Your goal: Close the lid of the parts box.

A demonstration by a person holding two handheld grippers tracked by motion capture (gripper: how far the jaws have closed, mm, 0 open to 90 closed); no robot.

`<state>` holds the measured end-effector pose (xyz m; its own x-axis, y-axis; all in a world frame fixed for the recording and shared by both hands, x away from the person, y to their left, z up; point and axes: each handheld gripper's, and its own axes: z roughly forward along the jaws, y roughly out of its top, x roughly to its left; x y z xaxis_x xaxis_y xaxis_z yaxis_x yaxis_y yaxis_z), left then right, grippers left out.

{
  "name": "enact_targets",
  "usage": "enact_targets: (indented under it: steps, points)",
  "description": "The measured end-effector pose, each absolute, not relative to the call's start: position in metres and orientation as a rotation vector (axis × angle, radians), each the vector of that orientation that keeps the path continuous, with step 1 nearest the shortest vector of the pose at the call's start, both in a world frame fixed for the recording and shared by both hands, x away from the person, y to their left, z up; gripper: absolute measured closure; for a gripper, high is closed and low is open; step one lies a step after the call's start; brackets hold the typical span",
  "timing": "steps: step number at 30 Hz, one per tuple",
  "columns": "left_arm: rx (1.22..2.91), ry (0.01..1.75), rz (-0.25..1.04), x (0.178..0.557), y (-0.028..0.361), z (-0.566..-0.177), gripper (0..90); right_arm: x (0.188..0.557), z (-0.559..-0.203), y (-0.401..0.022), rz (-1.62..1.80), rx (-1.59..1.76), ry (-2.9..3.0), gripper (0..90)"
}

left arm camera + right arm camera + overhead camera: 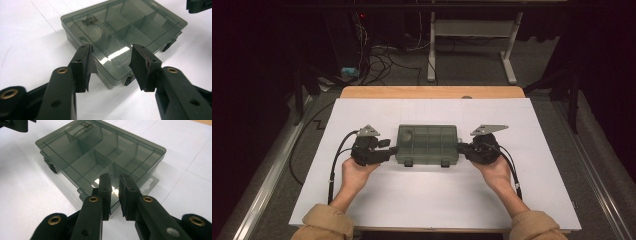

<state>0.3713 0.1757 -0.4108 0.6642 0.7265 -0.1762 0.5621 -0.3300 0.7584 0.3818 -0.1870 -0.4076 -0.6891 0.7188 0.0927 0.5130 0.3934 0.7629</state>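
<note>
Lying closed between both claws, smoky compartment box (427, 144), left claw (393, 149), right claw (460, 148)

Left tongs (393, 149) and right tongs (460, 148) flank the closed organizer box (427, 145).

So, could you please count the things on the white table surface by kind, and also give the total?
Smoky grey compartment box, lid closed: 1
Hand-held grippers: 2, the left gripper with jaws apart at one end of the box, and the right gripper with a narrow gap between its jaws at the other end
Total: 3
</note>
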Motion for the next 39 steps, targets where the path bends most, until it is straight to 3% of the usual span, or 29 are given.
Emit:
enact_targets:
  steps: [39]
  points:
    - [1.967,1.004,0.316,0.345,0.201,-0.404,42.6,0.36,-0.397,-0.225,1.292,1.086,2.272,70.2]
